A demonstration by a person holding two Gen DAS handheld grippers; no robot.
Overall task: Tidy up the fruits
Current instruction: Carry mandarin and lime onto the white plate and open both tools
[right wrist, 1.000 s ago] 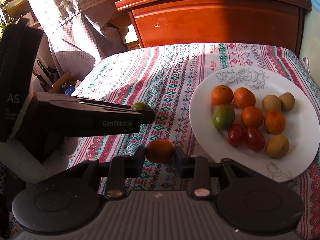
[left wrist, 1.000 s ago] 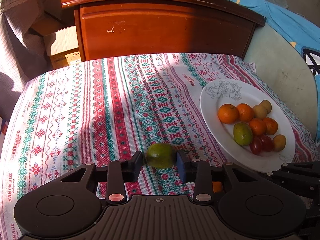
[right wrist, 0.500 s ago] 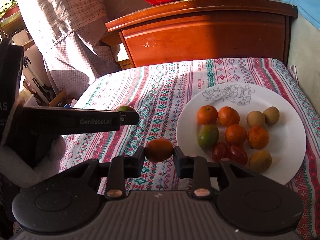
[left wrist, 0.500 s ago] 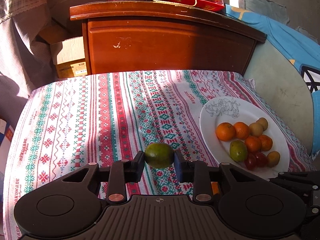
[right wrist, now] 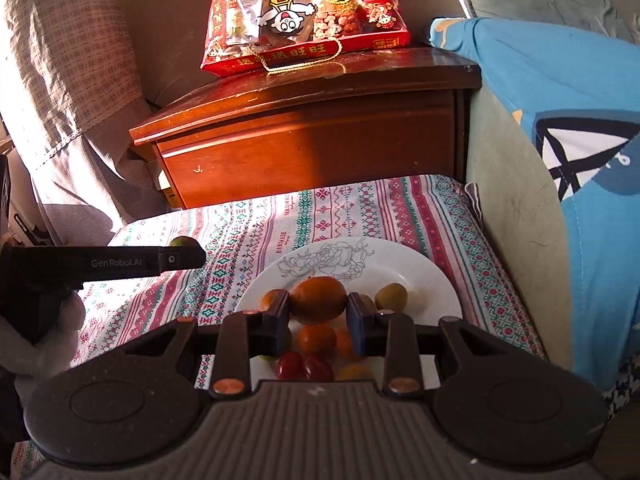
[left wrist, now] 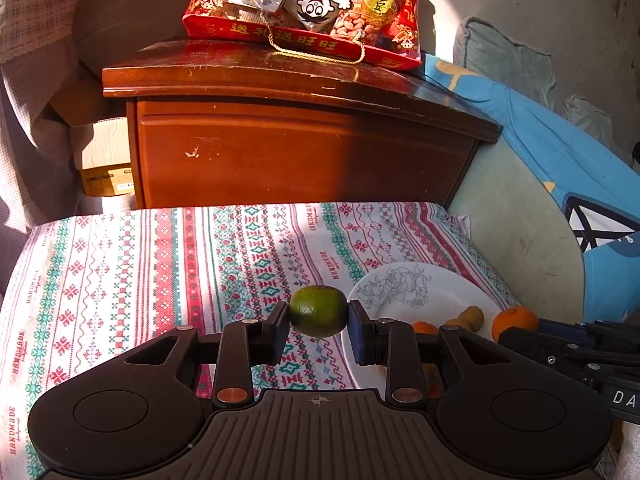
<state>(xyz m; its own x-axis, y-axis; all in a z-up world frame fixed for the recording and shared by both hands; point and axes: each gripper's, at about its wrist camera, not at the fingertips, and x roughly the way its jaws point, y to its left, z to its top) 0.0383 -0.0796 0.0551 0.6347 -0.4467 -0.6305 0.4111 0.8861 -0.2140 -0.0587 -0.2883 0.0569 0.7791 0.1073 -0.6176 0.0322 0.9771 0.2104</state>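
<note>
A wooden cabinet (left wrist: 296, 152) stands beyond the patterned cloth (left wrist: 120, 272); my left gripper (left wrist: 318, 326) pinches a green fruit (left wrist: 318, 311), my right gripper (right wrist: 318, 312) an orange fruit (right wrist: 318, 298) above the plate (right wrist: 420, 276).

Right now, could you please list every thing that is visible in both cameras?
green fruit: 1, green, held in left gripper
orange fruit: 1, orange, held in right gripper
plate: 1, white, on the cloth, holding several fruits
tablecloth: 1, red-green pattern, under plate
cabinet: 1, brown wood, behind the cloth
snack bag: 1, red, on cabinet
pillow: 1, blue, right side
left gripper: 1, black, jaws shut
right gripper: 1, black, jaws shut
</note>
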